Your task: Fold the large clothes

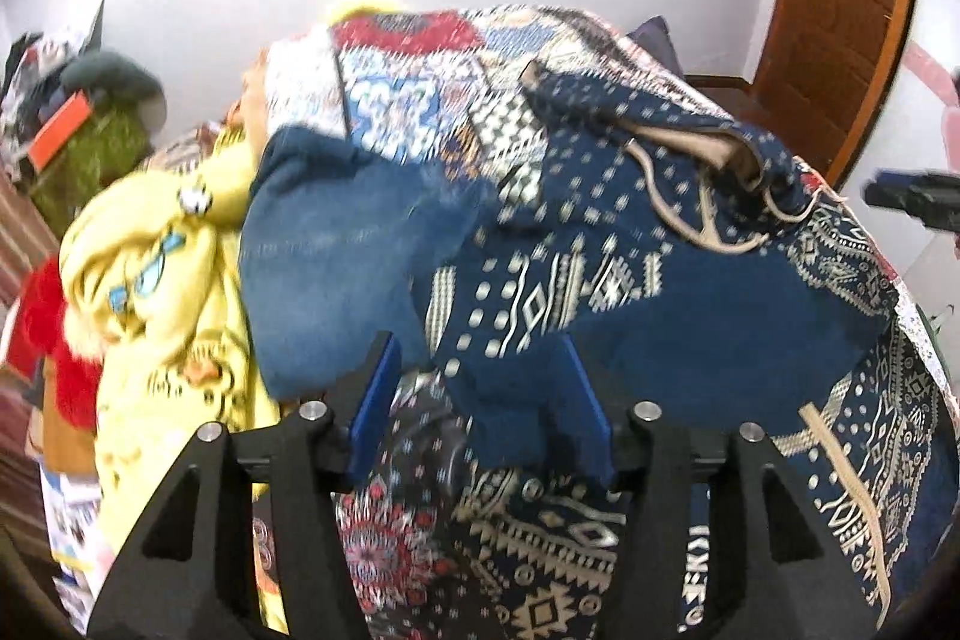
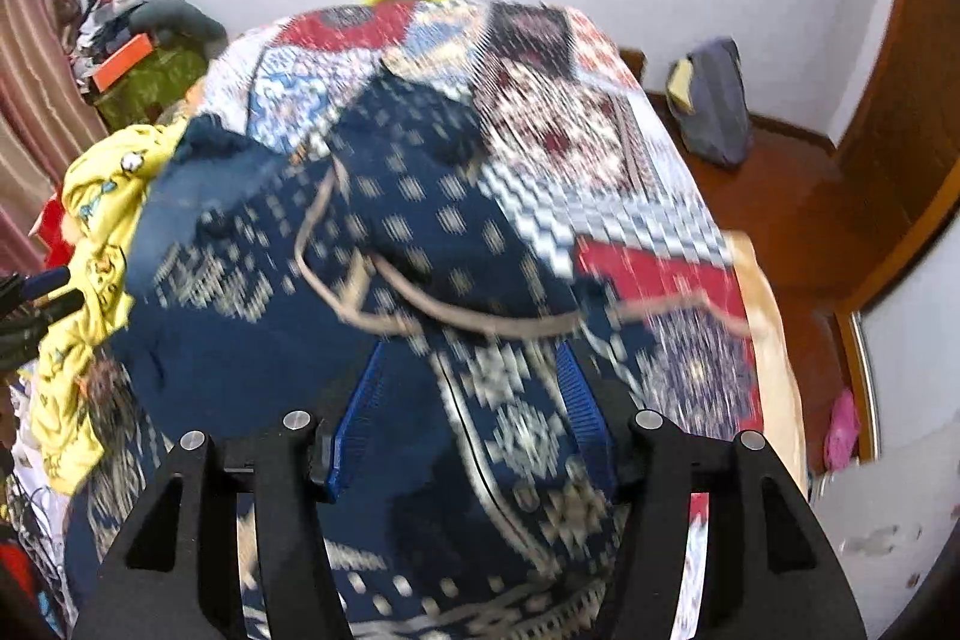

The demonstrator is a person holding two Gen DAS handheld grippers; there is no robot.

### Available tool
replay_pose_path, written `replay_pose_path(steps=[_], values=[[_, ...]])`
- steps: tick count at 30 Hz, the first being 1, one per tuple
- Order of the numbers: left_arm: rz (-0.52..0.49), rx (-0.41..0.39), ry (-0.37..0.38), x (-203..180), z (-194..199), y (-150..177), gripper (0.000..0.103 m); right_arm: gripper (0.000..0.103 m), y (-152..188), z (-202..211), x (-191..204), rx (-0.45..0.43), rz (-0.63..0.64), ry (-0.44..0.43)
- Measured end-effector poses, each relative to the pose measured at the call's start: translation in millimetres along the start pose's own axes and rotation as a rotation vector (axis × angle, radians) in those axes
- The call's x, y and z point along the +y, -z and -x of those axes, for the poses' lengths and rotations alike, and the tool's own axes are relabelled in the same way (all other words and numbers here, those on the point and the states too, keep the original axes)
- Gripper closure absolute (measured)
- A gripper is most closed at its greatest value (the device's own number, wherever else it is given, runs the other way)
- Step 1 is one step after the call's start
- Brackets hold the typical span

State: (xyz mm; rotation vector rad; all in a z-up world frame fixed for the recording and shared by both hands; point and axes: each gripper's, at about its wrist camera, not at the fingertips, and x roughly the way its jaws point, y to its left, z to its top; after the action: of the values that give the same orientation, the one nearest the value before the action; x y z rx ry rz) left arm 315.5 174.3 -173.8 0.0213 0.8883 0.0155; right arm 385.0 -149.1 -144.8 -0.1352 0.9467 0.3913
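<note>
Looking down both wrist cameras, I see the navy patterned garment [image 1: 630,244] lying on the bed over the patchwork bedspread [image 1: 420,58], bunched and only partly gathered, so I judge the fold barely begun. My left gripper [image 1: 480,400] has its fingers parted around a navy fold, not pinching it. My right gripper [image 2: 468,400] stands likewise released with cloth between its fingers. A yellow garment [image 1: 156,268] in the heap at the left waits unfolded
</note>
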Motion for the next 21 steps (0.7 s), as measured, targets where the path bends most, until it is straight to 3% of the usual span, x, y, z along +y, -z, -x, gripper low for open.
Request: replay_pose_path(steps=[5, 9, 13, 17, 18, 20, 21], values=[[-0.042, -0.029, 0.021, -14.4, -7.2, -19.1, 0.046, 0.048, -36.0, -32.3, 28.4, 0.003, 0.07, -0.016], [-0.058, -0.02, 0.052, -24.0, -21.2, -28.7, 0.046, 0.048, -53.3, -80.9, 43.1, 0.079, 0.105, 0.006], [-0.076, -0.004, 0.069, -32.6, -38.5, -37.6, 0.046, 0.048, -62.8, -120.0, 44.0, 0.138, 0.123, 0.059], [-0.082, 0.009, 0.083, -38.5, -54.3, -48.2, 0.046, 0.049, -69.0, -135.5, 30.4, 0.122, 0.058, 0.025], [-0.082, 0.012, 0.088, -40.0, -58.3, -51.9, 0.046, 0.051, -69.0, -133.4, 25.8, 0.094, 0.039, 0.019], [-0.077, 0.016, 0.095, -43.7, -68.6, -62.2, 0.046, 0.071, -69.5, -126.7, 18.1, 0.057, 0.023, 0.022], [-0.074, 0.019, 0.1, -44.9, -72.4, -66.1, 0.046, 0.076, -68.8, -122.3, 11.9, 0.039, 0.01, 0.026]])
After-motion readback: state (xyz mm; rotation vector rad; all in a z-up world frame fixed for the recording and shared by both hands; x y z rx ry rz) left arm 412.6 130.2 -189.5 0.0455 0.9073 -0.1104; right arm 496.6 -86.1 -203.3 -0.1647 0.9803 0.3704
